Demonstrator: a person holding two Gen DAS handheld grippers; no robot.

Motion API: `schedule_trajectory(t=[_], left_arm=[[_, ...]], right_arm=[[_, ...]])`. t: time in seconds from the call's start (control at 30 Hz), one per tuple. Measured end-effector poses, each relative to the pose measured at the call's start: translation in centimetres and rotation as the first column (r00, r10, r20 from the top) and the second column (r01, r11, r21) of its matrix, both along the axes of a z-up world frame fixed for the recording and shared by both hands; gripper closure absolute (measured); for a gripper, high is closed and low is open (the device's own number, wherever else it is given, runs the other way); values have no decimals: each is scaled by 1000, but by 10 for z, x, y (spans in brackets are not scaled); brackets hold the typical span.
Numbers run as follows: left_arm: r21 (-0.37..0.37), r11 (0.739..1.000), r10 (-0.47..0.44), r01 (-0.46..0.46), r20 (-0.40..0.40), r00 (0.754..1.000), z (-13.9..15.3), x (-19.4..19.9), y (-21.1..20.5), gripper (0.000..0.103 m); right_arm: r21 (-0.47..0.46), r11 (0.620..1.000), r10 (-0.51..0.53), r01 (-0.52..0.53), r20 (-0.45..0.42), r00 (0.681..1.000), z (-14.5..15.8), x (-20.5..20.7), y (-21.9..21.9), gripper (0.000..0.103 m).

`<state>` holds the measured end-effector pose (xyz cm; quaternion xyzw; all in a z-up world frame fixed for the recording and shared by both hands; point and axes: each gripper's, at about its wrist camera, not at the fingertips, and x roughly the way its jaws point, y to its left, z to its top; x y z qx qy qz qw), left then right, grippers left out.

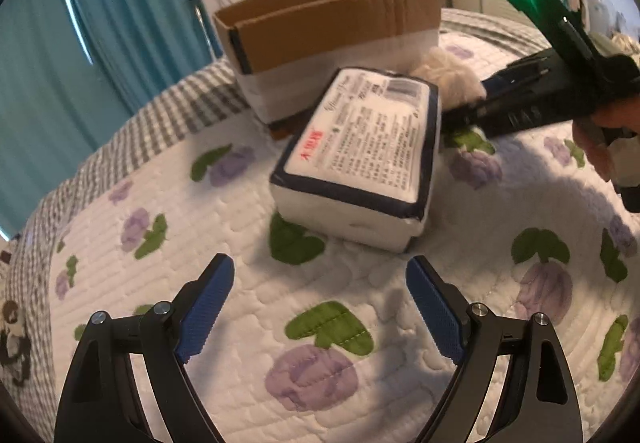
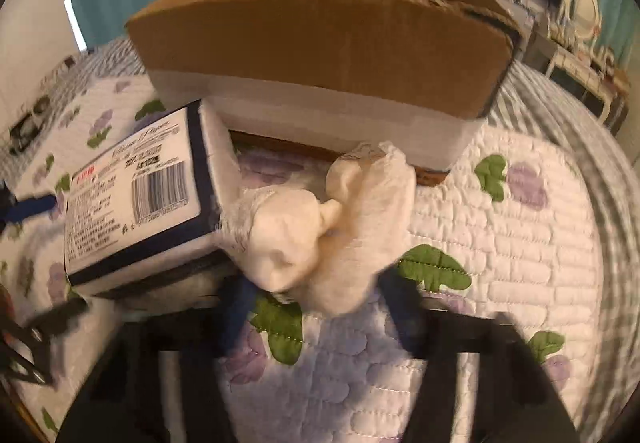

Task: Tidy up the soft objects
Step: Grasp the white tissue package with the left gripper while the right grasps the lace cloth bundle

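Observation:
A wrapped pack of tissue paper (image 1: 360, 159) with a dark blue border lies on the quilt in front of an open cardboard box (image 1: 328, 35). My left gripper (image 1: 320, 283) is open and empty, just short of the pack. In the right wrist view a white plush toy (image 2: 324, 227) lies between the pack (image 2: 132, 199) and the box (image 2: 320, 43). My right gripper (image 2: 316, 295) is open, its blurred fingers on either side of the toy's near end. The right gripper's body (image 1: 532, 99) shows in the left wrist view beside the plush (image 1: 448, 75).
The bed has a white quilt (image 1: 360, 343) with purple flowers and green leaves and a grey checked border. Teal curtains (image 1: 80, 43) hang at the left. A dresser with a mirror (image 2: 580, 15) stands behind the bed.

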<state>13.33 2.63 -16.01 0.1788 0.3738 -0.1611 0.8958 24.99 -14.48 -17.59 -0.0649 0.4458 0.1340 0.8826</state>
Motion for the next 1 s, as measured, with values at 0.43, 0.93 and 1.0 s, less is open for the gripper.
schedule_trajectory(t=[0.43, 0.93, 1.0], left_arm=[[-68, 995, -68, 71, 47, 997, 10, 14, -14, 14], [-35, 987, -151, 154, 67, 986, -8, 49, -17, 13], [-29, 989, -145, 147, 65, 987, -9, 49, -19, 13]], right_arm=[[74, 996, -50, 46, 55, 997, 18, -32, -21, 77], [82, 996, -40, 37, 37, 999, 11, -30, -16, 77], [80, 996, -42, 39, 37, 998, 10, -30, -15, 77]])
